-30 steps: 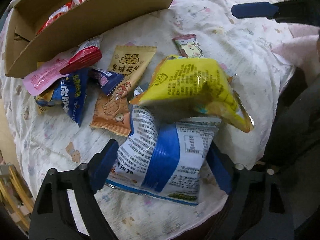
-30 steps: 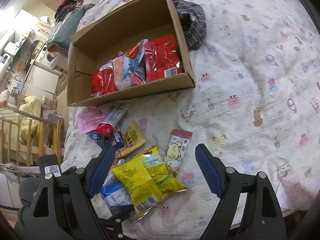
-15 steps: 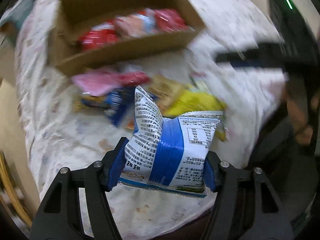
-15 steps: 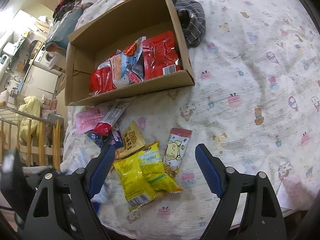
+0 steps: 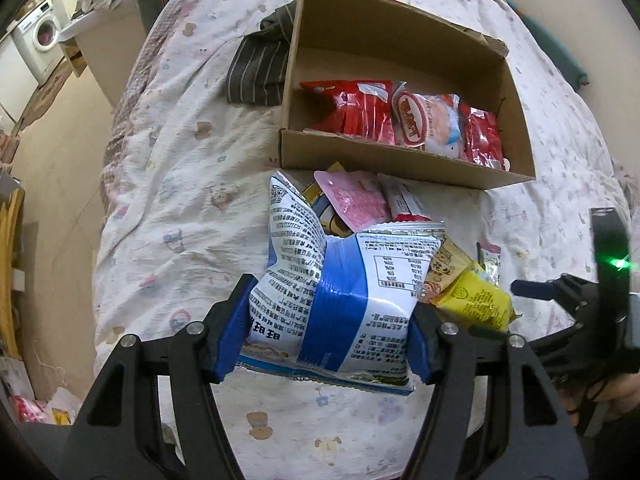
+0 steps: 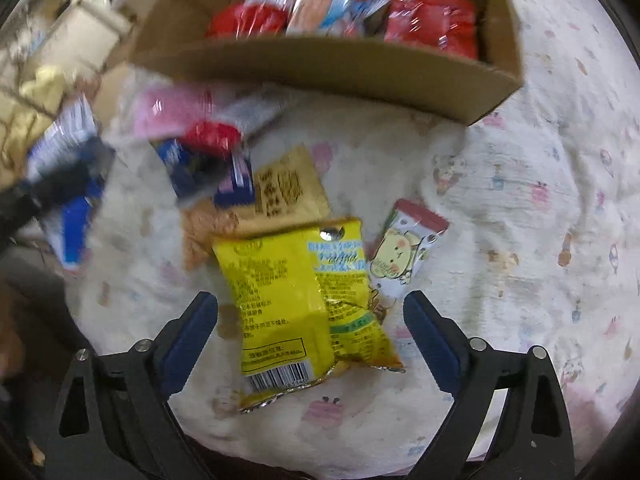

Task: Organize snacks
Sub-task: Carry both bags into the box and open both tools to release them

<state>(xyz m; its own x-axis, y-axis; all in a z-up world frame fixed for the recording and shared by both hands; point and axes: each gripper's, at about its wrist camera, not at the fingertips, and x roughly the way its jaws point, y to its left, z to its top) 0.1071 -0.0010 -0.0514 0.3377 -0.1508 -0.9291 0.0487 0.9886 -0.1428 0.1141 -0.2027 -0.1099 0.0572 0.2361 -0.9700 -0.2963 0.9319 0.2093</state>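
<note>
The left tool [image 5: 328, 334] pinches a puffy blue-and-white snack bag [image 5: 340, 300] near the open cardboard box [image 5: 404, 160]. The right tool [image 6: 310, 330], its jaws just widened, straddles a yellow foil packet [image 6: 296, 304] on the bed [image 6: 520, 220].

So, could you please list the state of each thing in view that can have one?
Left tongs: shut on the blue bag.
Blue bag: gripped, squeezed, off the bed.
Right tongs: open, jaws just widened, astride the yellow bag.
Yellow bag: lying flat, not gripped.
Box: open, partly filled with red packets.
</note>
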